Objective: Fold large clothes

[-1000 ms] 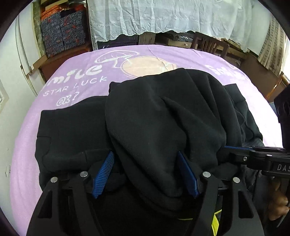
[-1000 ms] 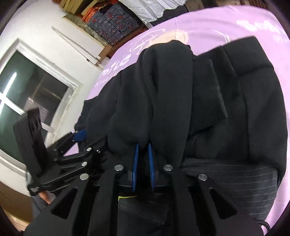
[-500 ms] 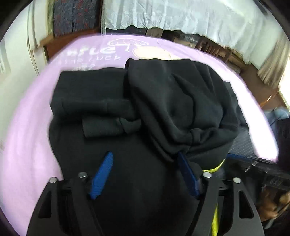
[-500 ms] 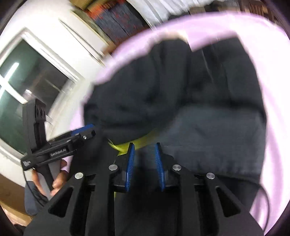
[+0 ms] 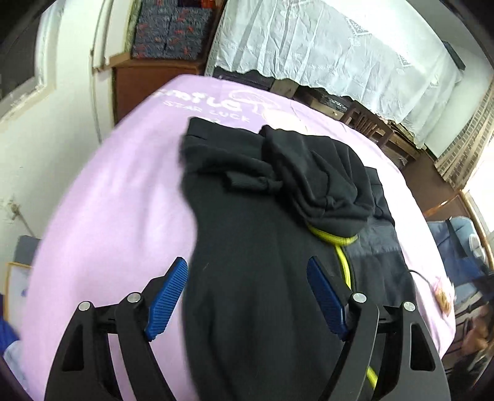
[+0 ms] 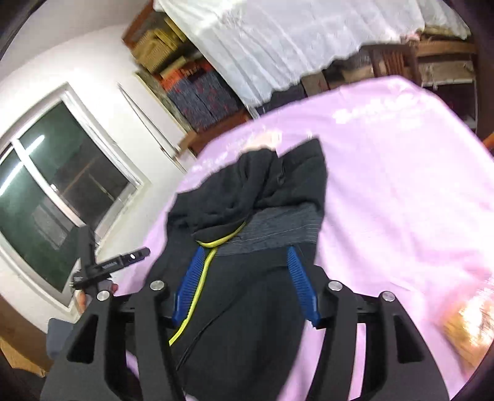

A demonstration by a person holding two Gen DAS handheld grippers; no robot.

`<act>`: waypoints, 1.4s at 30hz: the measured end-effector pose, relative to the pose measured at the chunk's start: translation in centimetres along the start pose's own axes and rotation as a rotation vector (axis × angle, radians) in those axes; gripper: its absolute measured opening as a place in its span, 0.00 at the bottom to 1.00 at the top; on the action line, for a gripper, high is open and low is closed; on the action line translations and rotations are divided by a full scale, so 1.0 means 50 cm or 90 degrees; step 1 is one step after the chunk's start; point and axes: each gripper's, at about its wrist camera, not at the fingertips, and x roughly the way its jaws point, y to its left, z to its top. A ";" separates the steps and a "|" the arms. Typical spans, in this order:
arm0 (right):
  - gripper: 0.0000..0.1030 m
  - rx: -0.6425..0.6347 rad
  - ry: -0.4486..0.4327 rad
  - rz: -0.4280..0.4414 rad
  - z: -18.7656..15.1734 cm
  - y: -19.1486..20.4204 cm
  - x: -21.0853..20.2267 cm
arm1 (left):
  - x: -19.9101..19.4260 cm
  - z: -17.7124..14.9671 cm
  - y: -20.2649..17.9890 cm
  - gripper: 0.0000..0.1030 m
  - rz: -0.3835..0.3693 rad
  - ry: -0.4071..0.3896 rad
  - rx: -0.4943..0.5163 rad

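Window (image 6: 58,197) only right view; both tongs spread.

The garment (image 5: 256,246) lies on the tabletop (image 5: 117,216), running from the near edge toward the far side. Its hood (image 5: 315,179) is folded back onto the body, and one sleeve cuff (image 5: 250,182) lies on the body just left of the hood. A lining panel (image 5: 376,243) lies right of the hood. The left hand-held gripper (image 5: 247,297) hangs above the garment's near part, fingers spread to either side of it. The right hand-held gripper (image 6: 245,285) hangs above the same near part, fingers apart. Beyond the tabletop's far edge hangs a cloth (image 5: 324,46); stacked boxes (image 5: 166,27) stand to its left.
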 end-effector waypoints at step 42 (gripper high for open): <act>0.43 0.078 0.167 -0.050 -0.023 -0.084 0.218 | 0.152 0.050 0.043 0.77 0.035 0.097 0.054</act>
